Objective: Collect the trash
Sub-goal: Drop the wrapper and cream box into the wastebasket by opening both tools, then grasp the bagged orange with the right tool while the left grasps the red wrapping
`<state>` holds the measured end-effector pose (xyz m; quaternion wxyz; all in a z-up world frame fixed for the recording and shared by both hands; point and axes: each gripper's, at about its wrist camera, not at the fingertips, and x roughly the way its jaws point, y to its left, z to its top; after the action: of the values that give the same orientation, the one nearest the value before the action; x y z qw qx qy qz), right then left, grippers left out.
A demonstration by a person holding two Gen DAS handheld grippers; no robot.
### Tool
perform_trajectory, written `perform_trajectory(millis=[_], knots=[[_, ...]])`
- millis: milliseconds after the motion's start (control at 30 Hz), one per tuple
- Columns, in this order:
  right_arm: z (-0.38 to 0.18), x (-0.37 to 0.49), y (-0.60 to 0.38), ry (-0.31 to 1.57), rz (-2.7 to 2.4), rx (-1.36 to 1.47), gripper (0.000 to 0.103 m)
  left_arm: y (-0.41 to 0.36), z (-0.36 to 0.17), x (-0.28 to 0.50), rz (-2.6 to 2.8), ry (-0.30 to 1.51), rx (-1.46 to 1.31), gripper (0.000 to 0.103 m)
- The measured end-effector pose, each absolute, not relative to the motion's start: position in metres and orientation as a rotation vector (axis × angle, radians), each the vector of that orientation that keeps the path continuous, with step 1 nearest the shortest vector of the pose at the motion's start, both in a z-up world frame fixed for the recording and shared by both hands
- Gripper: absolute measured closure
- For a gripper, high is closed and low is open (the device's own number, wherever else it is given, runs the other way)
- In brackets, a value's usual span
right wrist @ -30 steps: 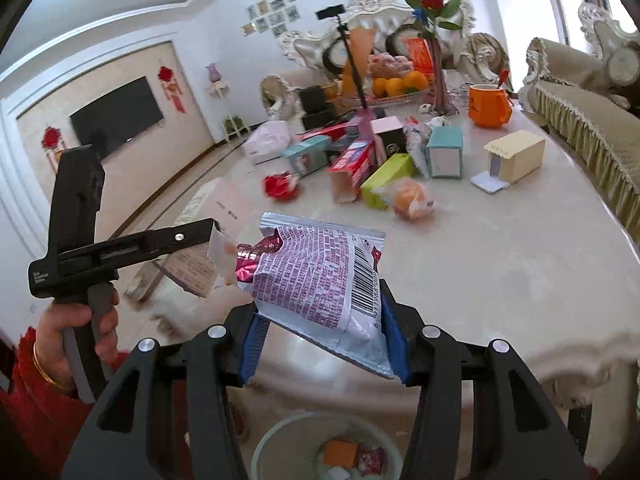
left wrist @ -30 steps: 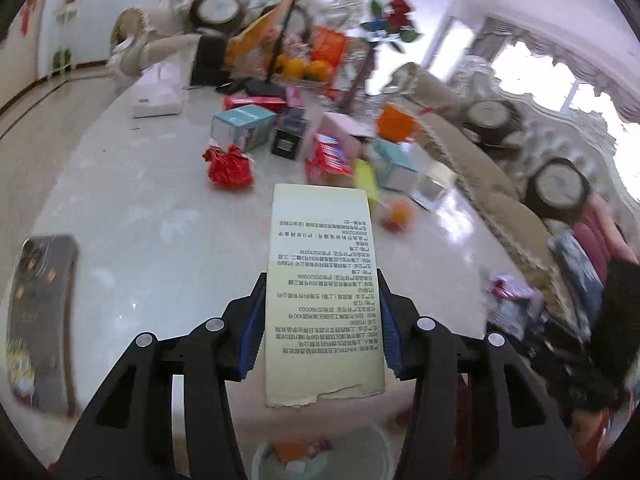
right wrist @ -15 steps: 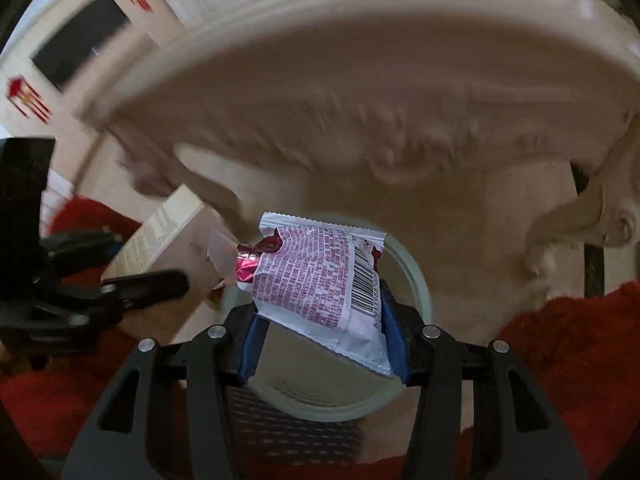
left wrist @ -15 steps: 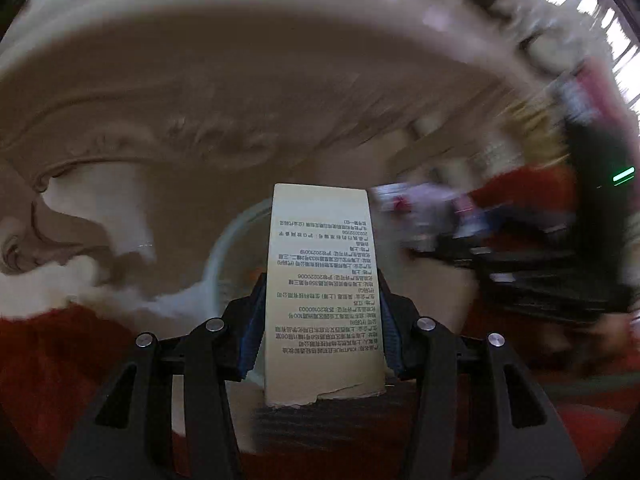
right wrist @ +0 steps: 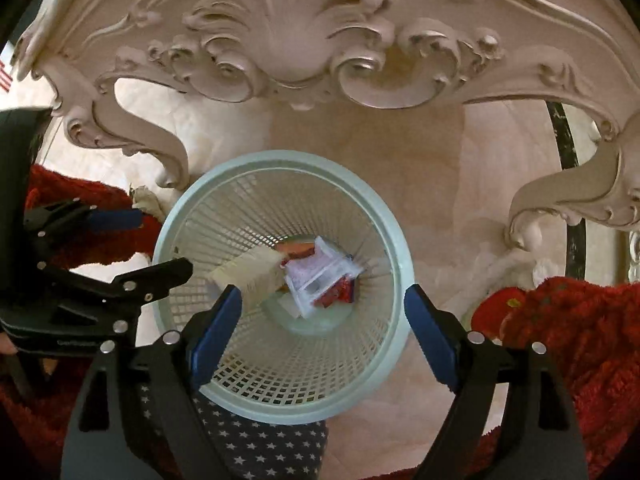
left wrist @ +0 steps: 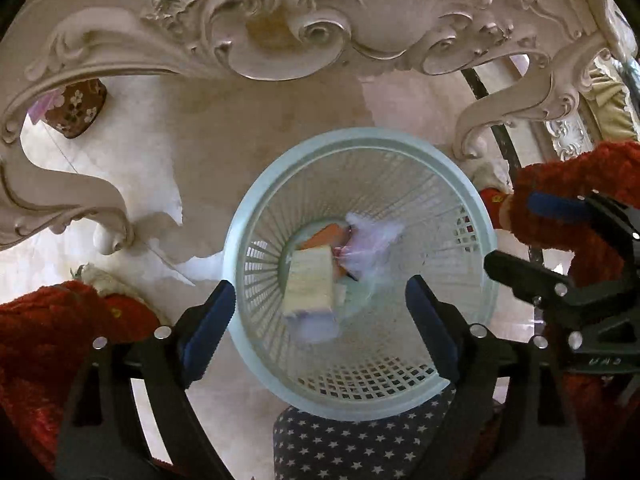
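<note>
A pale green mesh wastebasket stands on the floor below the table; it also shows in the right wrist view. My left gripper is open and empty above its rim. My right gripper is open and empty above it too. Inside the basket, blurred, are the cream printed box, also in the right wrist view, and the pink-and-white snack wrapper, also in the left wrist view. They lie over older scraps.
The table's carved cream apron and curled legs hang just above and beside the basket. Red fuzzy sleeves and a star-patterned dark cloth lie close around it. The right gripper shows in the left wrist view.
Both grippers swung down from the tabletop to over the basket and opened. The cream box and the snack wrapper left the jaws and dropped into the basket.
</note>
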<state>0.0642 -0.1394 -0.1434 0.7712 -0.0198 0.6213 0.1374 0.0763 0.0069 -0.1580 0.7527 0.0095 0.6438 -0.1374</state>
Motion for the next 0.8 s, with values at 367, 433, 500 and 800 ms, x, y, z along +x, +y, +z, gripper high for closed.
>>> perform_trajectory(millis=[367, 433, 500, 800], knots=[[-0.134, 0.058, -0.146, 1.328, 0.282, -0.027, 0.024, 0.011, -0.154, 0.074, -0.287, 1.374, 0.011, 0.017], [-0.12, 0.054, -0.145, 1.292, 0.305, -0.026, 0.024, 0.013, -0.142, 0.072, -0.297, 1.35, 0.008, 0.017], [-0.093, 0.048, -0.146, 1.222, 0.347, -0.016, 0.024, 0.015, -0.113, 0.066, -0.364, 1.302, -0.015, 0.017], [0.063, 0.075, -0.177, 0.747, 0.351, 0.016, 0.019, 0.045, 0.067, 0.08, -0.458, 0.873, 0.012, 0.017]])
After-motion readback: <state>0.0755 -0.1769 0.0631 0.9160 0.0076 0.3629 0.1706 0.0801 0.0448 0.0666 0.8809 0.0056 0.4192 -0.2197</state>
